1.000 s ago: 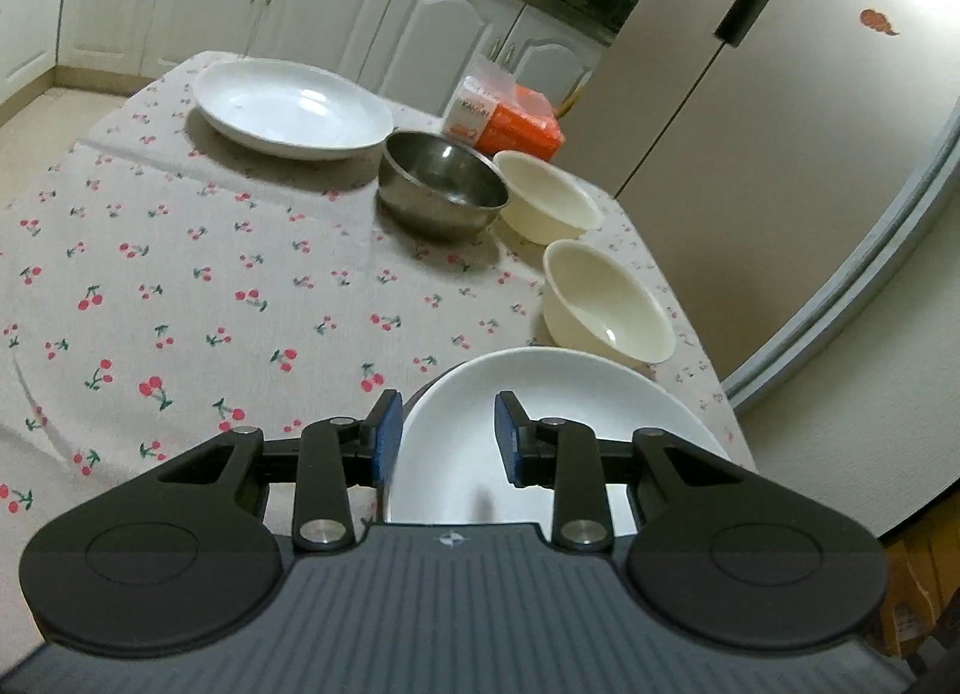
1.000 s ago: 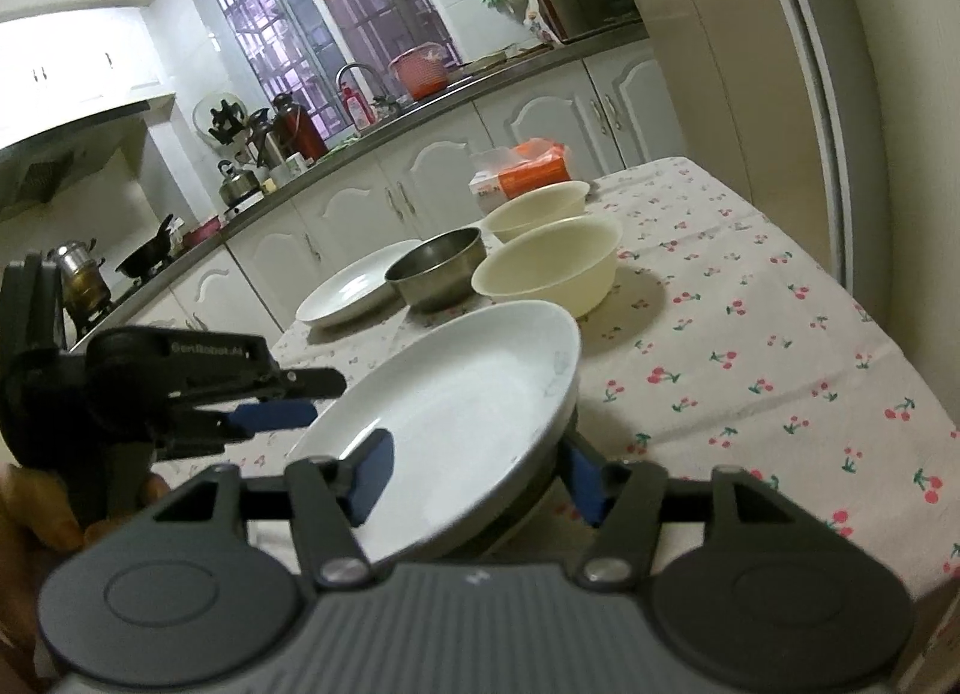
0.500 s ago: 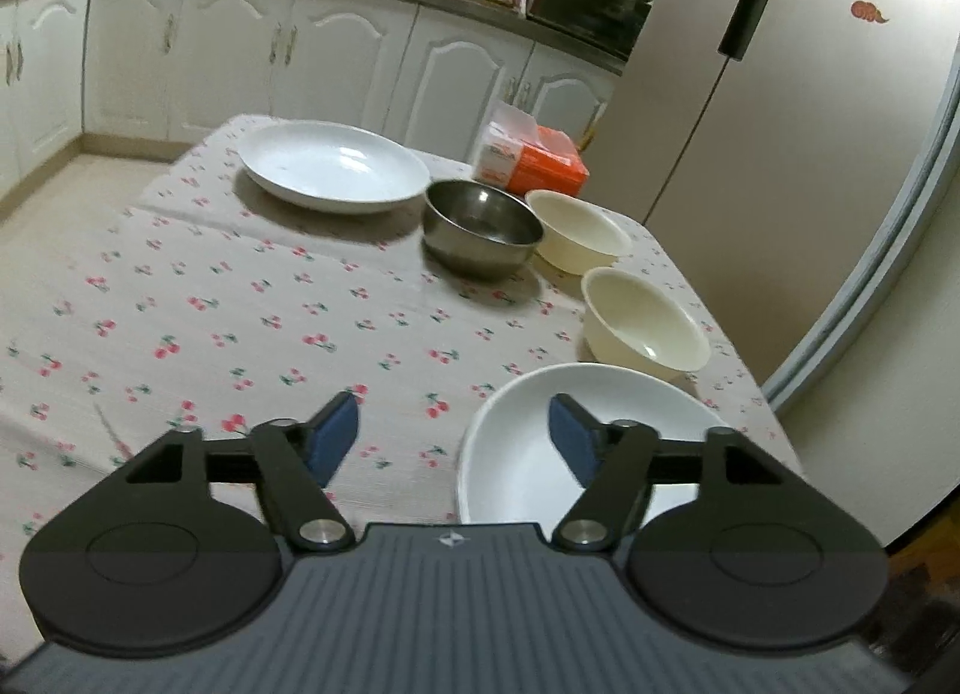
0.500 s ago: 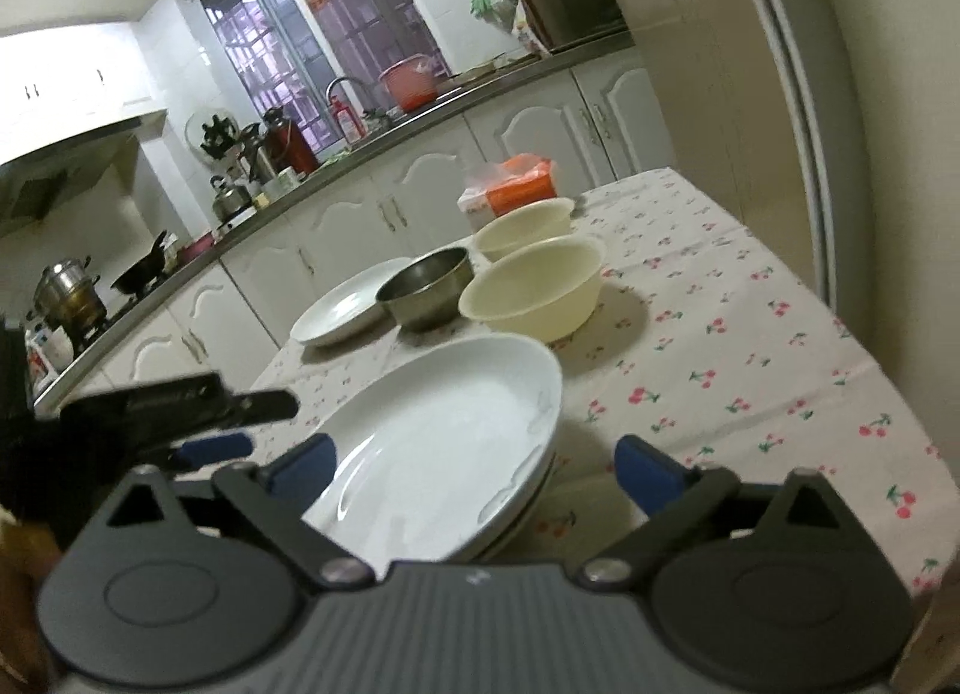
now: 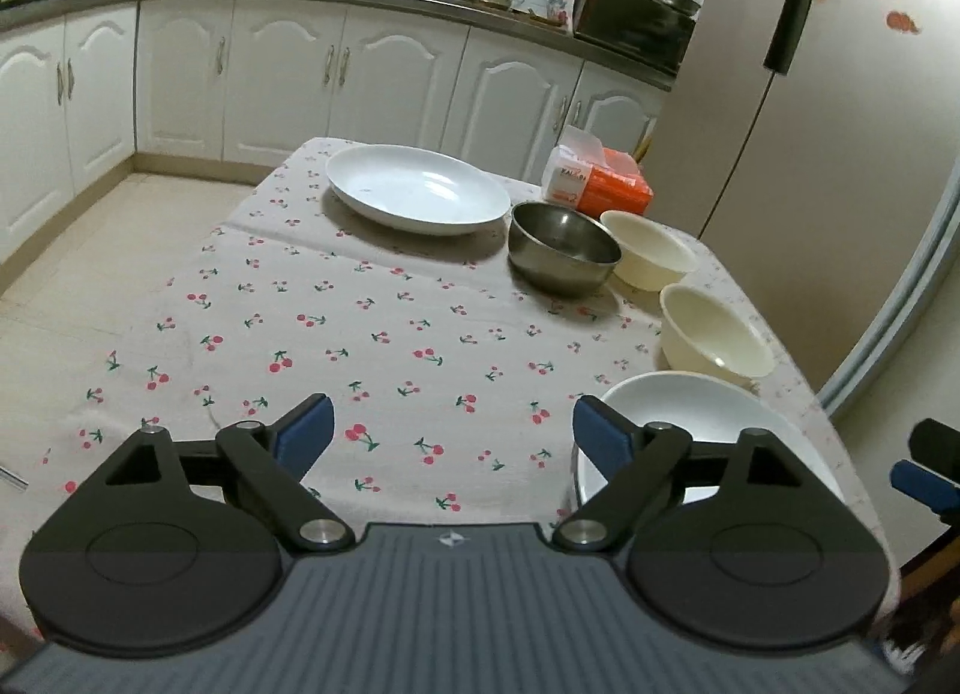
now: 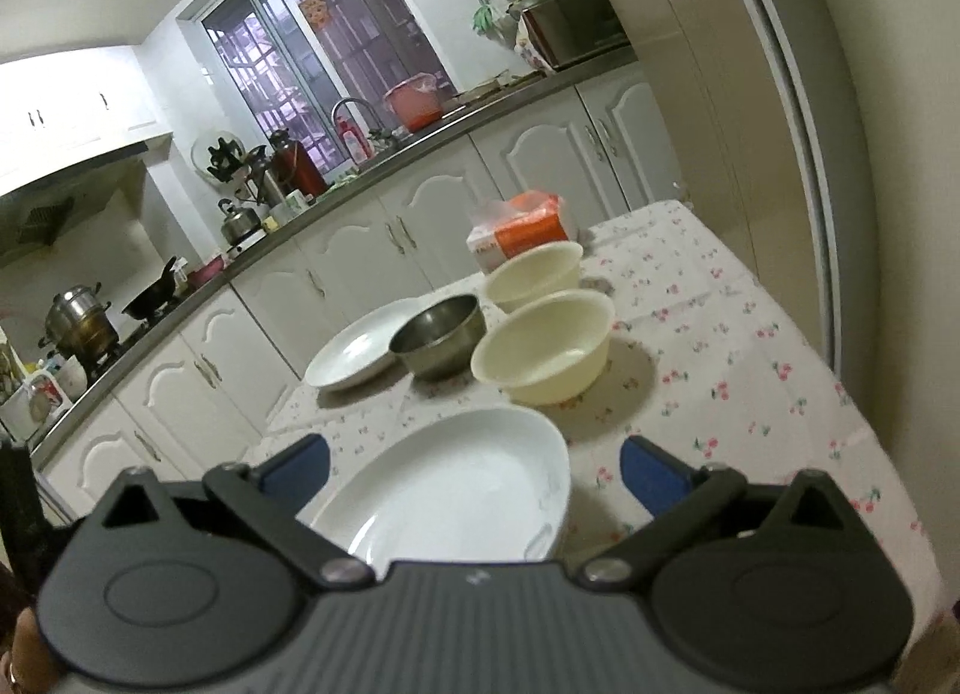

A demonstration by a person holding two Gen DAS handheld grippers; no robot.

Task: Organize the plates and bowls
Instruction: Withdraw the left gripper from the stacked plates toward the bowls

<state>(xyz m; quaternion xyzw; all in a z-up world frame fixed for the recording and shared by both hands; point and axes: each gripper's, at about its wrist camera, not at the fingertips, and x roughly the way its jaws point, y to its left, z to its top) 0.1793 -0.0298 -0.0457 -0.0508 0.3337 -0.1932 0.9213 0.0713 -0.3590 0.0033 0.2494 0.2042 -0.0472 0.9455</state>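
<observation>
Left wrist view: left gripper [image 5: 453, 430] opening, fingers apart over bare worktop [image 5: 372, 334]. Right gripper [image 6: 474, 469] opening around, not touching, the near white plate [image 6: 462, 496], which lies beside a cream bowl [image 6: 549, 349].

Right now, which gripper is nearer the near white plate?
Right. The right gripper has the near white plate between its open fingers; the left gripper sits off to the plate's left.

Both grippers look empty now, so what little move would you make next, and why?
Probably reach the left gripper, whose jaws are opening with nothing between them, toward the far plate. It lies alone across the table, while the near plate sits by the open right gripper.
</observation>
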